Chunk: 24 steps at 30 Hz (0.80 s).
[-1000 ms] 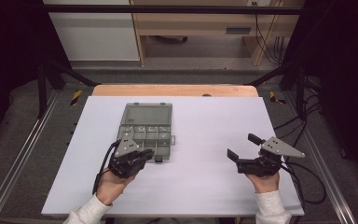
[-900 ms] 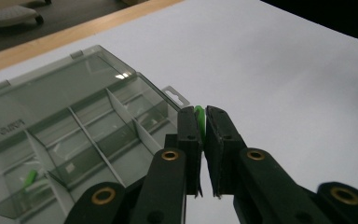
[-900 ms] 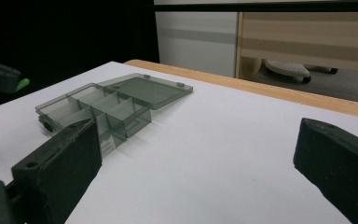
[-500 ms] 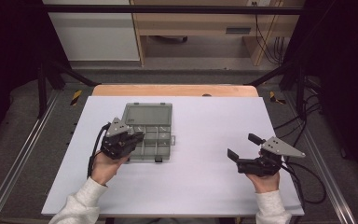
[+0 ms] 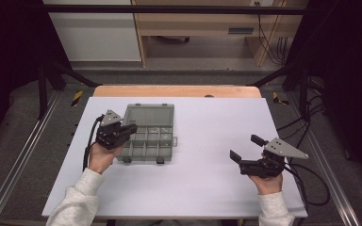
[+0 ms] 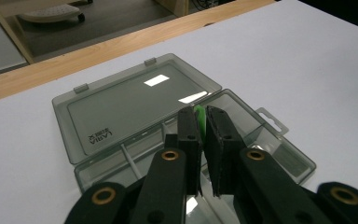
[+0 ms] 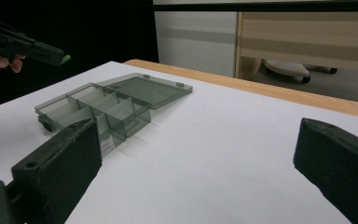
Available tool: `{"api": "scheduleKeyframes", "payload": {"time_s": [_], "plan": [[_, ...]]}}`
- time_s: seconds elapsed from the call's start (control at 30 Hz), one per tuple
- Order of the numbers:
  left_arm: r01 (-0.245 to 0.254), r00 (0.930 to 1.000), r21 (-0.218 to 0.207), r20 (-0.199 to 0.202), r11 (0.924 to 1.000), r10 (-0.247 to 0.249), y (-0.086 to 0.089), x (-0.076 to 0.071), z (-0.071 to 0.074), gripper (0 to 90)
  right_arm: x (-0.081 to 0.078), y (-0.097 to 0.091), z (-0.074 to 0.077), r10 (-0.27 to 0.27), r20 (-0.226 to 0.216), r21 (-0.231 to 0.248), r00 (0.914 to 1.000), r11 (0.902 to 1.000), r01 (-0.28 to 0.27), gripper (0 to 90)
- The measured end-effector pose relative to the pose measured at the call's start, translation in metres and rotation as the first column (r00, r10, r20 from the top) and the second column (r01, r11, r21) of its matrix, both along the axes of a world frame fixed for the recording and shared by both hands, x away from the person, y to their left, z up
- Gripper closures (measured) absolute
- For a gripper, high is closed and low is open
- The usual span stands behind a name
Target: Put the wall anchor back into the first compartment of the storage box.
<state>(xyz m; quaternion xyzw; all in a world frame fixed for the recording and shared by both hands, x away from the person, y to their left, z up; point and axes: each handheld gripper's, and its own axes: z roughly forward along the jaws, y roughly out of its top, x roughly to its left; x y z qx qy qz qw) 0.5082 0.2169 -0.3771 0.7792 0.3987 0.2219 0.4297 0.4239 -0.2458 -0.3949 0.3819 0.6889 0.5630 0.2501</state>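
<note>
The small green piece (image 6: 199, 122) sits pinched between the jaws of my left gripper (image 5: 131, 129), which is clenched on it; in the right gripper view it shows as a green tip (image 7: 65, 59) at the end of that gripper. I hold it above the left side of the compartment box (image 5: 147, 141), just over the divided tray. The box lies open on the white table (image 5: 207, 188), towards the table's left edge and nearer its far edge than its near one. Its long axis as it lies open runs from the near edge towards the far edge, with the flat lid (image 5: 150, 115) folded back on the far side and the compartments on the near side. My left gripper points across the box towards the table's right edge, so the compartments lie directly ahead of and below the piece. The piece is thin and stands on edge between the pads; I cannot tell its length. My right gripper (image 5: 247, 147) rests near the table's right near corner, jaws spread wide and empty, well apart from the box, so the left hand is much the nearer
</note>
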Motion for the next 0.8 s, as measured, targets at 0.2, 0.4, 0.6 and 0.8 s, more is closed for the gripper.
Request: {"api": "scheduleKeyframes", "payload": {"time_s": [0.2, 0.4, 0.6, 0.8], "plan": [[-0.033, 0.9994, 0.01, -0.005, 0.9994, 0.033, 0.009, 0.009, -0.006, 83.6, 0.0, 0.0, 0.0, 0.001, 0.0, 0.002, 1.0, 1.0, -0.001, 1.4], [-0.056, 0.9984, 0.031, -0.011, 0.998, 0.056, 0.019, 0.018, -0.015, 83.6, 0.0, 0.0, 0.0, 0.002, 0.003, -0.001, 1.0, 1.0, -0.002, 1.4], [-0.08, 0.996, 0.049, -0.037, 0.9956, 0.081, 0.027, 0.025, -0.029, 83.6, 0.0, 0.0, -0.001, 0.004, 0.005, -0.004, 1.0, 1.0, -0.004, 1.5], [-0.095, 0.9926, 0.088, -0.068, 0.9916, 0.101, 0.03, 0.031, -0.04, 83.6, 0.0, 0.001, -0.001, 0.003, -0.002, 0.0, 1.0, 1.0, -0.003, 1.4]]}}
